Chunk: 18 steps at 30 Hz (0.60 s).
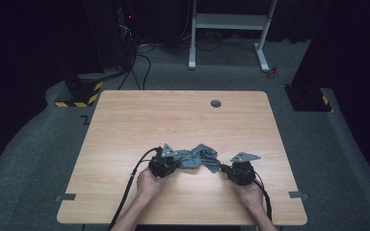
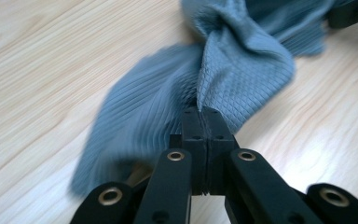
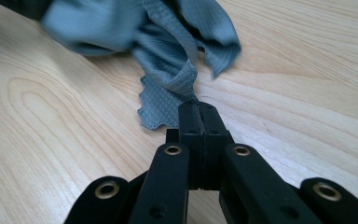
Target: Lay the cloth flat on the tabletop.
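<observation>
A crumpled grey-blue cloth (image 1: 197, 158) lies on the near half of the wooden table (image 1: 183, 120), between my two grippers. My left gripper (image 1: 169, 163) is shut on the cloth's left end; in the left gripper view the jaws (image 2: 200, 112) pinch a fold of the waffle-textured cloth (image 2: 242, 70). My right gripper (image 1: 225, 168) is shut on the right end, where a corner of the cloth (image 3: 168, 79) is clamped at the jaw tips (image 3: 196, 106). The fabric bunches up in a twisted heap between both grips.
A round cable hole (image 1: 216, 103) sits near the table's far edge. Black cables (image 1: 130, 187) trail from the grippers off the near edge. Beyond the table stand a white desk frame (image 1: 231, 29) and dark equipment on grey carpet.
</observation>
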{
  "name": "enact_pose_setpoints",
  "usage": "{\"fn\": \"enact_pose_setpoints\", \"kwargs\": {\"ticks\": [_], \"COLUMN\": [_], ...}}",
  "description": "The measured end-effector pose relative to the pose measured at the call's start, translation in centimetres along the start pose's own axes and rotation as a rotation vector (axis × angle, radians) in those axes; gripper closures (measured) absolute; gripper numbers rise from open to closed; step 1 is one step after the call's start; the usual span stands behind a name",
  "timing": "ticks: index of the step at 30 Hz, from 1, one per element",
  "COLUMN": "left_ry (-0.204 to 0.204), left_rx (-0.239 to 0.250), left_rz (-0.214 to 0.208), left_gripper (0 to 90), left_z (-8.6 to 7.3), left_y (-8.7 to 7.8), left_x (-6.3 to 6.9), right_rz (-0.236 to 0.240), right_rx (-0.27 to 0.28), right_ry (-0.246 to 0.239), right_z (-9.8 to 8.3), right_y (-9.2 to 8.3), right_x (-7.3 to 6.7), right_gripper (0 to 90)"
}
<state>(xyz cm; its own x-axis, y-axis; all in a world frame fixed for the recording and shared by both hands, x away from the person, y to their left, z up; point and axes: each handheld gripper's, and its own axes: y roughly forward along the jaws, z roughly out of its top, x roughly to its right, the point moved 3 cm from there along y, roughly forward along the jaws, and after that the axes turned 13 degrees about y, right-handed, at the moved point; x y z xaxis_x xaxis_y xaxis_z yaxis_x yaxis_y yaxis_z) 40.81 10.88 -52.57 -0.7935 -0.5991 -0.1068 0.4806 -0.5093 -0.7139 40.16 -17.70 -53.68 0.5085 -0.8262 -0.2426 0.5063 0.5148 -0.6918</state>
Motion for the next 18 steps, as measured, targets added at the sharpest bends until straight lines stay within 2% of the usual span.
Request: {"fn": "enact_pose_setpoints", "kwargs": {"ticks": [5,7,8,9,10,13,16,18], "left_ry": [-0.022,-0.030,-0.057,-0.103,-0.122,-0.097,-0.059,-0.031], "left_rx": [-0.030,-0.030,-0.020,0.005,0.029,0.063,0.071,0.069], "left_rz": [0.028,0.034,0.014,-0.021,-0.032,-0.036,-0.032,-0.032], "left_gripper": [89.0,88.1,85.8,81.5,78.3,68.1,55.9,51.9], "left_z": [-1.5,-1.6,-1.6,-1.4,-1.2,0.0,1.2,2.0], "left_y": [-0.5,-0.6,-0.7,-0.8,-1.1,-1.7,-1.8,-1.5], "left_x": [-0.9,-1.1,-1.1,-1.0,-1.0,-0.3,0.6,1.3], "right_rz": [-0.026,-0.019,-0.017,-0.010,-0.008,0.025,0.033,0.044], "right_rx": [-0.001,0.002,0.000,-0.006,-0.008,-0.002,0.009,0.012], "right_ry": [0.008,0.016,0.019,0.017,0.021,0.002,-0.022,-0.005], "right_z": [-0.2,-0.2,-0.2,-0.2,-0.1,0.0,0.5,0.8], "right_y": [0.1,0.1,0.1,0.1,0.1,-0.4,-0.8,-0.9], "right_x": [0.3,0.4,0.4,0.5,0.5,0.0,-0.4,-0.6], "right_gripper": [90.0,90.0,89.0,82.2,75.3,66.2,65.1,65.0]}}
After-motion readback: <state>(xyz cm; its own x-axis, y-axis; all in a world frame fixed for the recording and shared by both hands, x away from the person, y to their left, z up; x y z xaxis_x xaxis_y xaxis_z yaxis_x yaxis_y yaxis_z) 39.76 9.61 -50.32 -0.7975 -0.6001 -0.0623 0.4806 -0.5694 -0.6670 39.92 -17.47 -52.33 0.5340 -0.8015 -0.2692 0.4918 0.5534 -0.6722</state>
